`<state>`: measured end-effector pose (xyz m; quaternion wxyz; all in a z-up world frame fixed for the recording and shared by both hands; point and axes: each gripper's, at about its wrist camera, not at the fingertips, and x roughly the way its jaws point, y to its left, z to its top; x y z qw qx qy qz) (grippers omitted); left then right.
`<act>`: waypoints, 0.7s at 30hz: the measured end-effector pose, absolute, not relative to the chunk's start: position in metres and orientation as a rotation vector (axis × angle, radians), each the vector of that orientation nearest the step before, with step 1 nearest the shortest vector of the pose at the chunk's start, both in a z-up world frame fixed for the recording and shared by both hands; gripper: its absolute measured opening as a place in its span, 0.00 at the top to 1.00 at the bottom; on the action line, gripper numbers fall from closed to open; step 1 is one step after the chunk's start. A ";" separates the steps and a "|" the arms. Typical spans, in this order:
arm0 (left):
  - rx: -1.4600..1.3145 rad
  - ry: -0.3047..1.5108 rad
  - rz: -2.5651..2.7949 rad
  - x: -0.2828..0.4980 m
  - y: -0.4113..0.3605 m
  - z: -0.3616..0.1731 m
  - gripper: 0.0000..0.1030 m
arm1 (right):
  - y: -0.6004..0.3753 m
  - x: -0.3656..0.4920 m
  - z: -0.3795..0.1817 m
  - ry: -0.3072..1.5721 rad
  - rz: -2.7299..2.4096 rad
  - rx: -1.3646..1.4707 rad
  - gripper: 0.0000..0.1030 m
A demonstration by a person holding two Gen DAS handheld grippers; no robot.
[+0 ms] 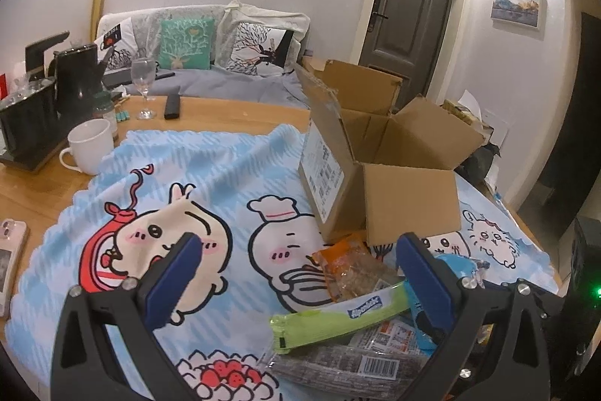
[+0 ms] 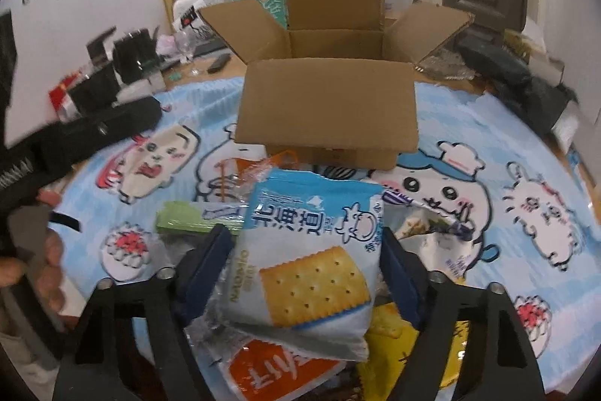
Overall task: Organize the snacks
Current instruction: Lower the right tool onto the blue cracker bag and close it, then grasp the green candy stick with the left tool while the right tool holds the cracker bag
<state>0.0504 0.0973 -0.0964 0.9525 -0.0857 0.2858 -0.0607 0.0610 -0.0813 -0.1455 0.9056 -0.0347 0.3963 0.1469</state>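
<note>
The right gripper [image 2: 304, 250] clamps a blue-and-white cracker packet [image 2: 304, 262], lifted in front of the open cardboard box [image 2: 326, 104]; the packet hides much of the snack pile [image 2: 278, 374] below. The left gripper [image 1: 300, 258] gapes wide, holding nothing, above the cartoon cloth [image 1: 225, 168].

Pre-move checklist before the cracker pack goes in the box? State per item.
1. Right hand-held gripper shut on the cracker packet: ok, fingers press both sides.
2. Cardboard box flaps open: ok.
3. Path to the opening: not ok, the near flap juts out toward the packet.
4. Space inside box: cannot tell, floor hidden.
5. Left hand-held gripper out of the way: ok, open and holding nothing, above the green packet.
6. Packet held level: not ok, tilted.
</note>
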 end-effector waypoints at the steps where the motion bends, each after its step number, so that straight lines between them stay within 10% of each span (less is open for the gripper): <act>1: -0.172 0.581 -0.129 0.050 0.097 -0.096 0.00 | -0.083 0.060 -0.146 0.816 0.309 -0.074 0.31; 21: -0.129 0.590 -0.281 0.040 0.078 -0.100 0.01 | -0.144 0.043 -0.115 0.770 0.349 -0.082 0.37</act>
